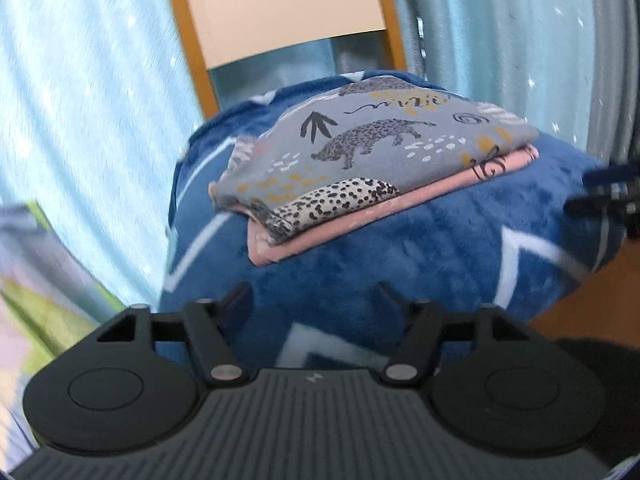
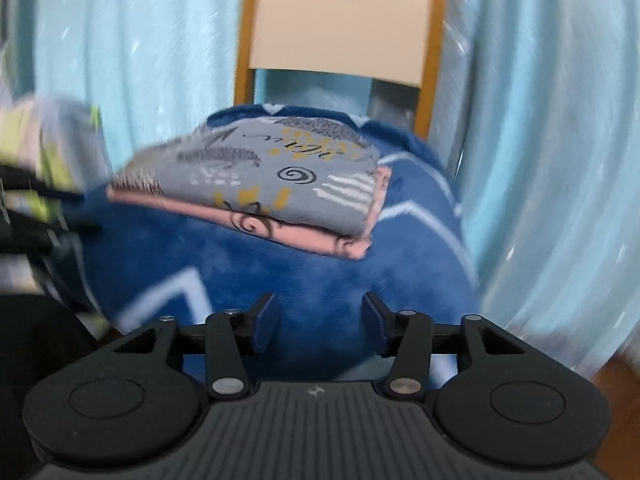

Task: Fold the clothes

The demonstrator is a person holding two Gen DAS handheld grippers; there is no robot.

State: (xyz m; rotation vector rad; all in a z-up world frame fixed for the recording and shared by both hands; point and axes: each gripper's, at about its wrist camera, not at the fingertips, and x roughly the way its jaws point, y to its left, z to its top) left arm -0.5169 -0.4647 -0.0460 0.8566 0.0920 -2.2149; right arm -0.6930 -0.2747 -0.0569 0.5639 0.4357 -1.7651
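While the folded grey leopard-print garment [image 1: 372,152] is lying on a folded pink garment [image 1: 404,208] in the frame's middle, upon a blue blanket [image 1: 460,248], we are holding left gripper [image 1: 314,300] and right gripper [image 2: 319,312] with fingers apart, gripping nothing.

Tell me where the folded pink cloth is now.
The pink cloth lies centre frame in both wrist views, on the blue blanket, directly under the folded grey leopard-print cloth.
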